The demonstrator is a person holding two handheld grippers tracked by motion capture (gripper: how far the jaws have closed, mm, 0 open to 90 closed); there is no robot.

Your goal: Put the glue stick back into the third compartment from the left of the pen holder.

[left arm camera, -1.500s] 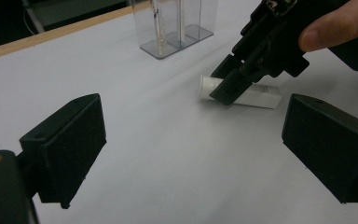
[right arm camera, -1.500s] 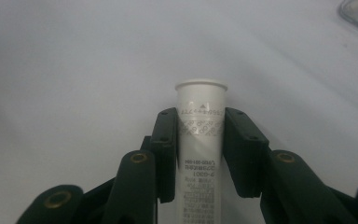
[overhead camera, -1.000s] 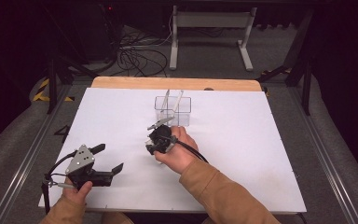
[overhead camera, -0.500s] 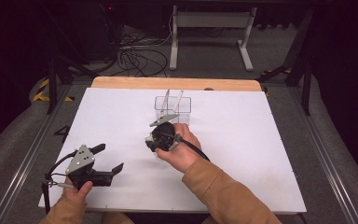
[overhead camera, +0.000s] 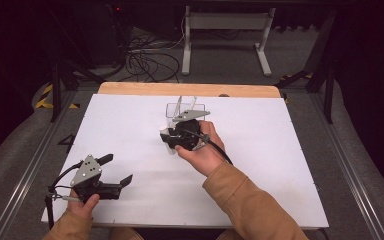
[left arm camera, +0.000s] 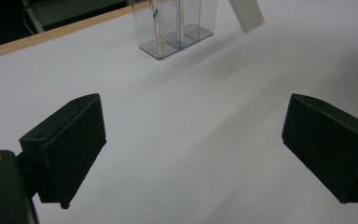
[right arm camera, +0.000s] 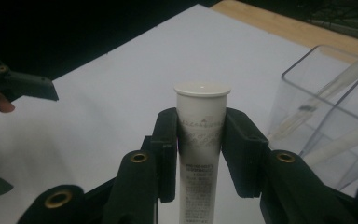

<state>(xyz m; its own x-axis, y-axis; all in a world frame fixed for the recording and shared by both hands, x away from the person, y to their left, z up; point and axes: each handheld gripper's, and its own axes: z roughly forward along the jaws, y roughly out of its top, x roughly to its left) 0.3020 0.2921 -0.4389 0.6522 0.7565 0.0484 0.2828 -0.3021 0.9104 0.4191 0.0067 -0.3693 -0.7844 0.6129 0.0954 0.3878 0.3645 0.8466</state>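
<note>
Right gripper (right arm camera: 200, 154) fingers stayed clamped on white tube (right arm camera: 201, 140); it had lifted off the table since a second ago, beside clear organizer (overhead camera: 186, 112). Likely drop-in next. Left gripper (left arm camera: 193, 149) wide open, idle.

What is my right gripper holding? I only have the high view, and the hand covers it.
Observer: The right gripper is shut on a white tube, its flat cap above the pads.
Operator: Is the tube clear of the organizer?
Observer: In the right gripper view the clear organizer stands beside the tube with a gap between them.
Operator: What is in the organizer?
Observer: Thin pale sticks lean inside it; I cannot tell what they are.
Operator: And the left gripper?
Observer: The left gripper is open, with bare white table between its jaws.
</note>
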